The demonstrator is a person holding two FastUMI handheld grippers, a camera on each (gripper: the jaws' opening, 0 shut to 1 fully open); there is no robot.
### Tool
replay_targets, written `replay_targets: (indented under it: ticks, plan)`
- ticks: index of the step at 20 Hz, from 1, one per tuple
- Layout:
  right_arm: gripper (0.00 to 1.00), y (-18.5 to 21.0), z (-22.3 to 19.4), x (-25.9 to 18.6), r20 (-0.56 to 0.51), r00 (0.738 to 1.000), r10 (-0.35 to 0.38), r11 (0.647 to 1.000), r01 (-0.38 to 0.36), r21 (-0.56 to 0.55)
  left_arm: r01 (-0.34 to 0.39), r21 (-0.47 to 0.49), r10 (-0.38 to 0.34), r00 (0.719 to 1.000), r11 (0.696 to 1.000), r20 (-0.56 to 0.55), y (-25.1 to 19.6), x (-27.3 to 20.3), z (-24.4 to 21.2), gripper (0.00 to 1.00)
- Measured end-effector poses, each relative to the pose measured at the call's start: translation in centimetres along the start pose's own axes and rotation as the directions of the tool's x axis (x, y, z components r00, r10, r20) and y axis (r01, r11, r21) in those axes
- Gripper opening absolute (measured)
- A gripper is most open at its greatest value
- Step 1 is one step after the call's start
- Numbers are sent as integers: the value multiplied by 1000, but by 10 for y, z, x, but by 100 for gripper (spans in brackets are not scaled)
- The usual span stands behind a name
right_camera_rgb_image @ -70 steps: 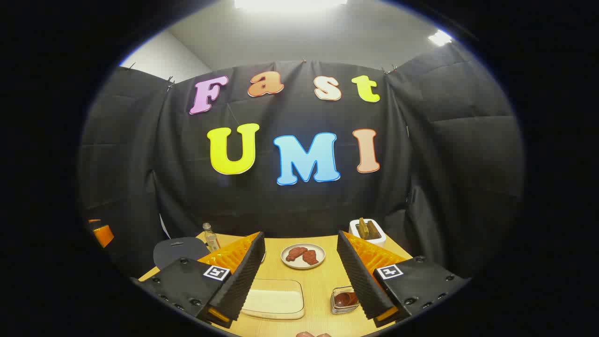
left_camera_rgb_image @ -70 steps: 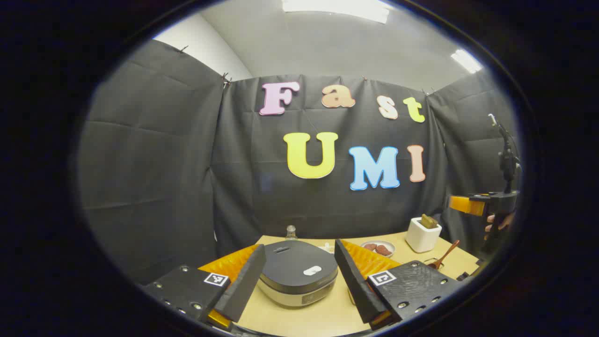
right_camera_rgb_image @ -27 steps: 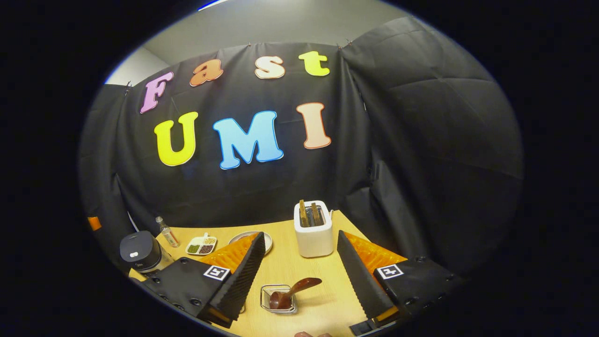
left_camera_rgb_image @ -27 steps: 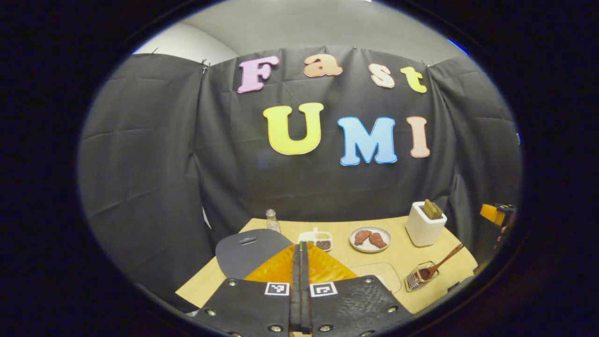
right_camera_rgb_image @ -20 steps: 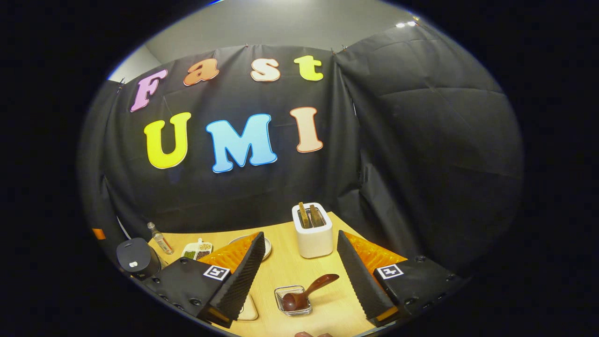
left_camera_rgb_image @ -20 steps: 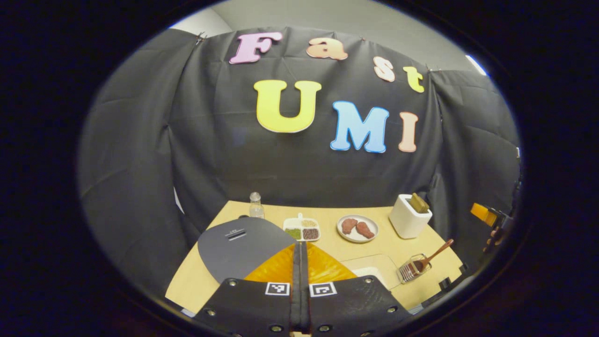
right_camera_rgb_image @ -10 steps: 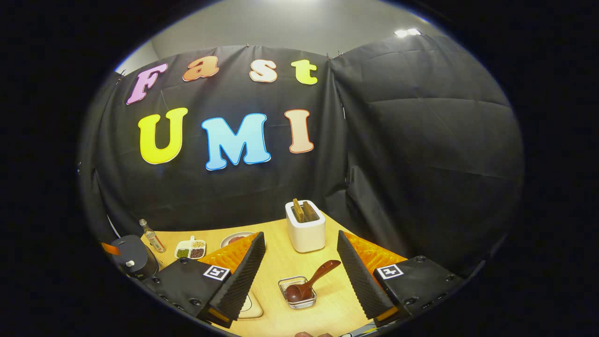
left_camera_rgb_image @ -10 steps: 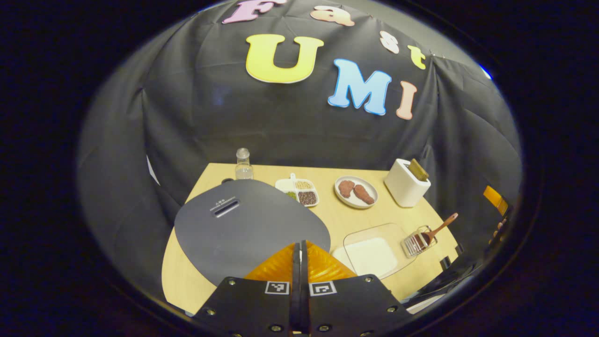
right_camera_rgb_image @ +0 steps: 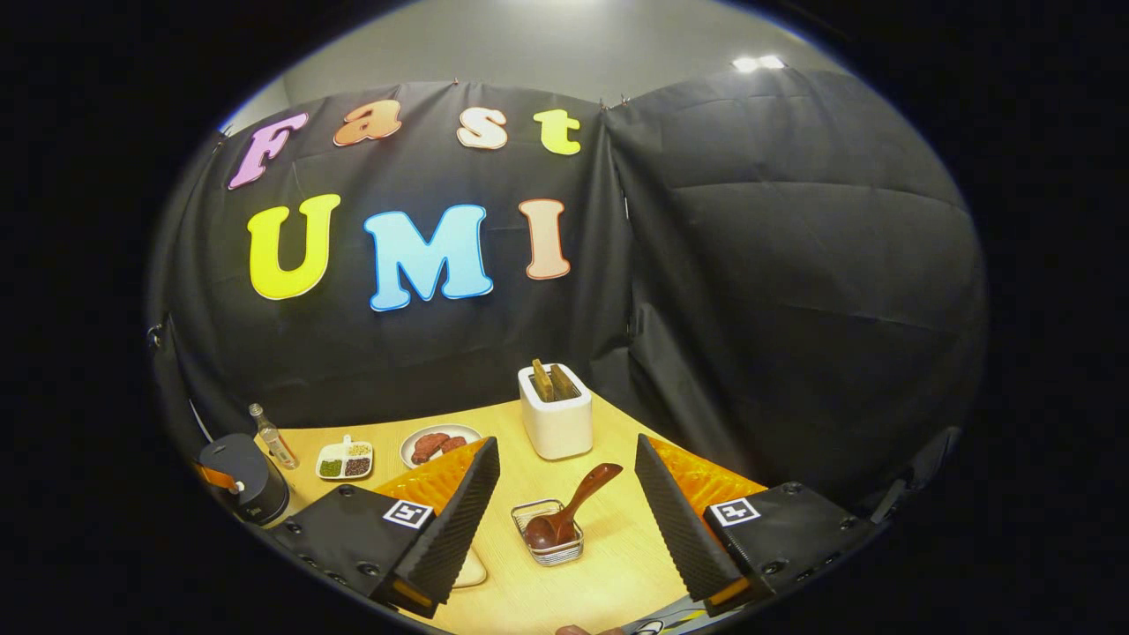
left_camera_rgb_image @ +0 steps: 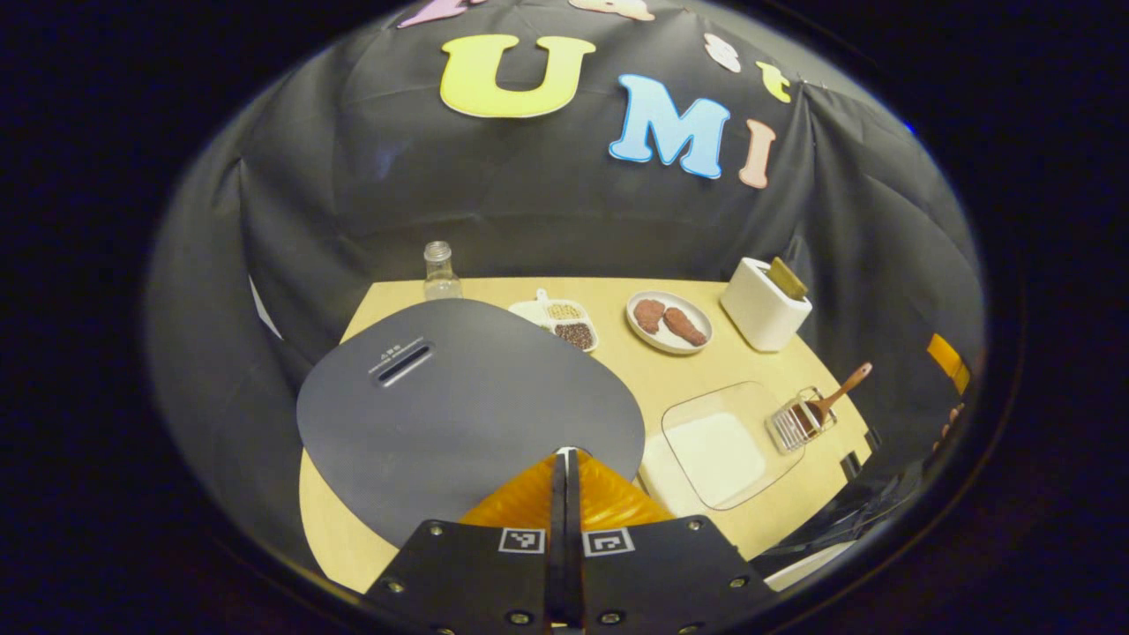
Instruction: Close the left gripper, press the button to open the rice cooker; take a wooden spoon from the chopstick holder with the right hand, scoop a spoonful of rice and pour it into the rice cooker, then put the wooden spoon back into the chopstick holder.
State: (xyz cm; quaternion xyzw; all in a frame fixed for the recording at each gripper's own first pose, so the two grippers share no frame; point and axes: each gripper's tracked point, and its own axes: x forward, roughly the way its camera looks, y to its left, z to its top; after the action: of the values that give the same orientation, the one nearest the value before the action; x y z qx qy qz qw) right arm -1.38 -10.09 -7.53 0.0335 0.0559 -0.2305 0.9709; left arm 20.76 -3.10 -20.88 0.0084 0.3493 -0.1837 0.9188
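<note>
Looming under clenched left gripper (left_camera_rgb_image: pixel 564 467): rice cooker (left_camera_rgb_image: pixel 467 414), lid down. Rice seen in clear tray (left_camera_rgb_image: pixel 719 441). Wooden spoon (right_camera_rgb_image: pixel 569 511) propped in chopstick holder (right_camera_rgb_image: pixel 547 532), framed between spread right gripper (right_camera_rgb_image: pixel 567 494) fingers, nothing grasped.

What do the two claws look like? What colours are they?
Each claw is black, with orange ribbed parts behind dark, ridged finger pads and small square black-and-white tags. The left claw has two tags side by side. The right claw has one on each wedge-shaped finger.
</note>
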Motion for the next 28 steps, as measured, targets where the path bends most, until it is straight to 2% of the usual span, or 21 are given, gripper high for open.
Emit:
replay_targets:
  ticks: [4,5,6,9,10,11,12,16,19,21,22,23,24,25,28]
  plan:
    - [98,2,-6,0,-13,1000,-4,1000,4,7,-13,55,14,1000,998,-11,-4,1,0,2]
    - [93,2,-7,0,-12,1000,-5,1000,5,5,-12,56,13,1000,998,-9,-3,1,0,2]
    - [98,1,-6,0,-9,1000,-7,1000,7,3,-7,61,8,1000,998,-15,-4,3,-1,2]
    - [98,1,-8,-2,-9,1000,-3,1000,3,8,2,38,-2,1000,999,-7,-3,3,-3,2]
    - [93,1,-8,-3,-9,1000,-3,1000,3,7,3,33,-3,1000,999,4,-3,2,-1,2]
    - [98,-1,-10,-4,-9,1000,-5,1000,5,4,0,36,0,1000,999,7,-4,1,-2,2]
    - [98,-1,-11,-4,-11,1000,-5,1000,5,2,-6,54,5,1000,999,14,-5,1,-2,2]
    - [98,1,-18,-3,-43,999,17,1000,-16,8,-65,104,63,998,992,28,-8,-6,9,2]
    - [98,1,-16,2,-50,998,33,999,-33,6,-144,126,127,983,981,137,-5,-33,39,2]
    - [98,-1,-17,9,-62,997,44,999,-44,1,-228,119,191,947,966,257,4,-62,74,2]
    - [98,-2,-19,13,-73,996,52,999,-52,4,-277,97,234,918,956,320,10,-79,94,2]
    - [93,-3,-20,17,-86,994,61,998,-60,12,-313,64,266,884,948,384,15,-96,115,2]
    - [98,-4,-22,22,-98,993,70,997,-68,19,-334,28,288,850,942,441,17,-113,131,2]
    - [98,-6,-25,28,-115,990,77,997,-75,23,-346,-9,304,813,938,497,18,-131,148,1]
    - [98,-13,-33,48,-160,983,94,995,-91,30,-303,-94,302,771,948,560,5,-168,152,0]
